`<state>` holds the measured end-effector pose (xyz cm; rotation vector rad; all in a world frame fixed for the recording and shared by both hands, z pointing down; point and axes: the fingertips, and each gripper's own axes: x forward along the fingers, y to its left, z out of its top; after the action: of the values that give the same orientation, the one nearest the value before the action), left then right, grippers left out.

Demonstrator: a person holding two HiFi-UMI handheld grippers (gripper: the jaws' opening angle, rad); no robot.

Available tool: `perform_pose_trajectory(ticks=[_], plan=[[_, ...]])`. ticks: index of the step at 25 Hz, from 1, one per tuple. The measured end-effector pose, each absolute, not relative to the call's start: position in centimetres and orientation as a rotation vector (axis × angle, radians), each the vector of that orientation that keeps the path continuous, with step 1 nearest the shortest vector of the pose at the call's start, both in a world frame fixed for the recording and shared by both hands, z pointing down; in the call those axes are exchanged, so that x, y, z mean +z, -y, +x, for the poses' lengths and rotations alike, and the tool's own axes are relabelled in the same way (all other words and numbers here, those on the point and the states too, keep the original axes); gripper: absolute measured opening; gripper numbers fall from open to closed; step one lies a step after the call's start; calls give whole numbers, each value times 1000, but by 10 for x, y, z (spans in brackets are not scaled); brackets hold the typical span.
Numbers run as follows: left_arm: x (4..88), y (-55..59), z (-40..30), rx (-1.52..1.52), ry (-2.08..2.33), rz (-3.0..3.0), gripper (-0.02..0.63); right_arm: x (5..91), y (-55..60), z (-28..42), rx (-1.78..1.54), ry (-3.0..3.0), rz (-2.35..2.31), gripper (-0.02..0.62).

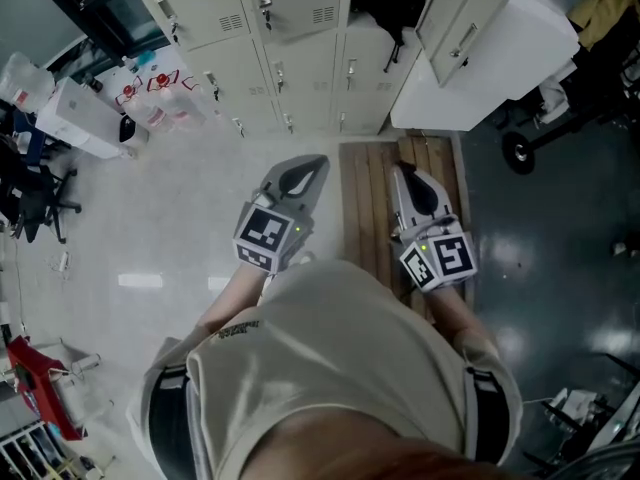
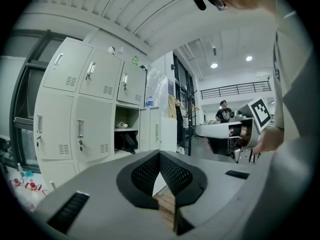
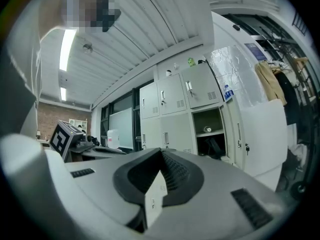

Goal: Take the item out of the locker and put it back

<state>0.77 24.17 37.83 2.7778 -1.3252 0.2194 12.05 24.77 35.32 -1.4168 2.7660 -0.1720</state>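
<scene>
Grey metal lockers (image 1: 300,68), one open door (image 1: 470,28); two claws, left claw (image 1: 300,175) and right claw (image 1: 411,184), both closed, empty.

Ahead of you: pale grey metal locker bank (image 2: 90,114), one compartment open, its door (image 1: 465,23) swung wide on the right. Inside, under a shelf (image 2: 126,129), a dark slumped bag-like item (image 2: 127,141). On the shelf, a small pale obj (image 2: 123,125), too small to ID.

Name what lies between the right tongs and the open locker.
A stretch of wooden slatted flooring, otherwise bare, runs from the right tongs to the open locker; the head view shows it.
</scene>
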Motion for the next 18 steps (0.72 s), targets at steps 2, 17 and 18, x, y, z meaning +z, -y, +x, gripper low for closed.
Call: perform_pose_trajectory(ticks=[2, 17, 18], plan=[[379, -240, 12, 223, 1332, 2776, 12, 355, -247, 127, -169, -2768, -1418, 3], [392, -229, 40, 236, 1437, 2744, 12, 366, -228, 170, -135, -2774, -1386, 3], [393, -225, 39, 235, 1442, 2742, 12, 368, -224, 170, -135, -2777, -1383, 3]])
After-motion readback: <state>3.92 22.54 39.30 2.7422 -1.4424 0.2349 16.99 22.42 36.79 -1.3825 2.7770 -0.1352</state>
